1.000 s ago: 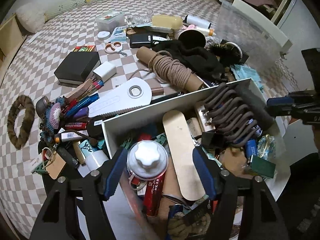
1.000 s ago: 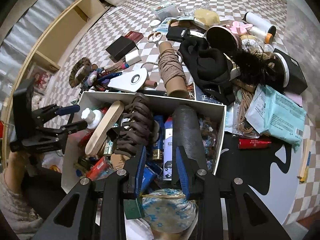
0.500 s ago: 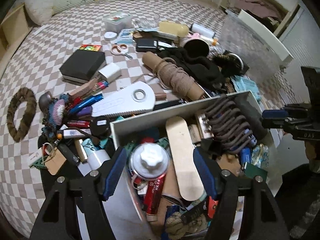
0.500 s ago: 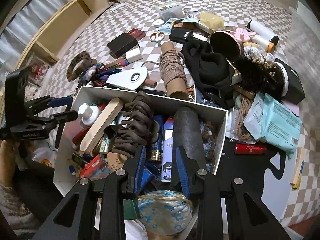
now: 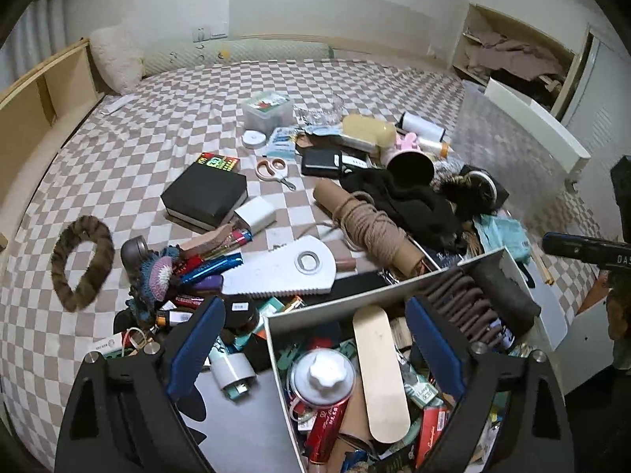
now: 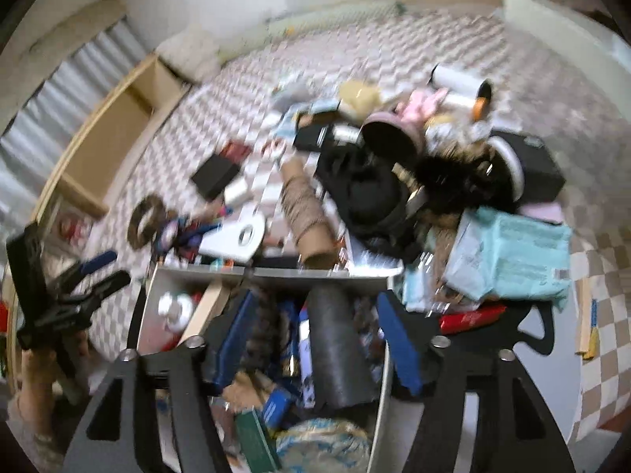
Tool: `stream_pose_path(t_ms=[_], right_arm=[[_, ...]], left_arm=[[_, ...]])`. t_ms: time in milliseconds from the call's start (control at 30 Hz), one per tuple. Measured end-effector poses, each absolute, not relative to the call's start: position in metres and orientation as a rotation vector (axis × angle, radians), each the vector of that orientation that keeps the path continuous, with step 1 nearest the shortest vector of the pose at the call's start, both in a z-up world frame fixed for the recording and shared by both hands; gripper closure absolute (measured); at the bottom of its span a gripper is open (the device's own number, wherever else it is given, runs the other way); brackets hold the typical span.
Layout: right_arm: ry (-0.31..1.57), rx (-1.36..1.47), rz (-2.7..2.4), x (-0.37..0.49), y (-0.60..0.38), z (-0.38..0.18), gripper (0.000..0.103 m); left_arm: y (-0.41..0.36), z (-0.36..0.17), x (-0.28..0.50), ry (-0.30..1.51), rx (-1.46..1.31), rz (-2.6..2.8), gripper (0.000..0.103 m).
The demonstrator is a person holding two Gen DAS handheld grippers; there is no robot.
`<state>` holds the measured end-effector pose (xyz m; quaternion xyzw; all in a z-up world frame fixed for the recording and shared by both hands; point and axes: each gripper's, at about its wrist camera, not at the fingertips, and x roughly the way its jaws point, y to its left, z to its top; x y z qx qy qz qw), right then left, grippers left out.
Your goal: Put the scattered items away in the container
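A white box (image 5: 347, 307) crammed with items sits at the near edge of the bed; it also shows in the right wrist view (image 6: 272, 272). My left gripper (image 5: 315, 339) is open and empty above the box's left end, over a white-capped can (image 5: 321, 376) and a wooden board (image 5: 380, 370). My right gripper (image 6: 315, 335) is open and empty above the box's right part, straddling a dark roll (image 6: 335, 351). Scattered items lie beyond: a rope spool (image 5: 370, 224), a white serrated plate (image 5: 292, 268), a black box (image 5: 205, 195).
A brown fur ring (image 5: 81, 262) lies at the left on the checkered bedspread (image 5: 138, 138). Black cloth (image 5: 410, 205), a teal packet (image 6: 512, 252) and bottles crowd the far right. A wooden shelf (image 5: 31, 102) borders the left. The right wrist view is blurred.
Both grippers have lifted and tilted up, showing more of the room. The right gripper's jaws have opened from nearly closed to wide apart. The left gripper stays open.
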<state>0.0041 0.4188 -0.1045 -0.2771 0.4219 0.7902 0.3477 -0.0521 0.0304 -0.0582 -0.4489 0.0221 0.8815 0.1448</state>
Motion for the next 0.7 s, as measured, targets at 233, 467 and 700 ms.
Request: stream_pose_path(t_ms=[233, 467, 700], right_arm=[[1.004, -0.604, 2.037, 0.016, 0.422, -0.096, 0.0], [0.918, -0.73, 1.897, 0.017, 0.431, -0.1, 0.0], [0.798, -0.563, 1.863, 0.04, 0.427, -0.09, 0.0]], left_arm=[[0.017, -0.05, -0.055, 0.07, -1.255, 2.622, 0.0], [0.003, -0.047, -0.055, 0.123, -1.224, 2.671, 0.0], [-0.012, -0.049, -0.054, 0.155, -1.204, 2.7, 0.0]])
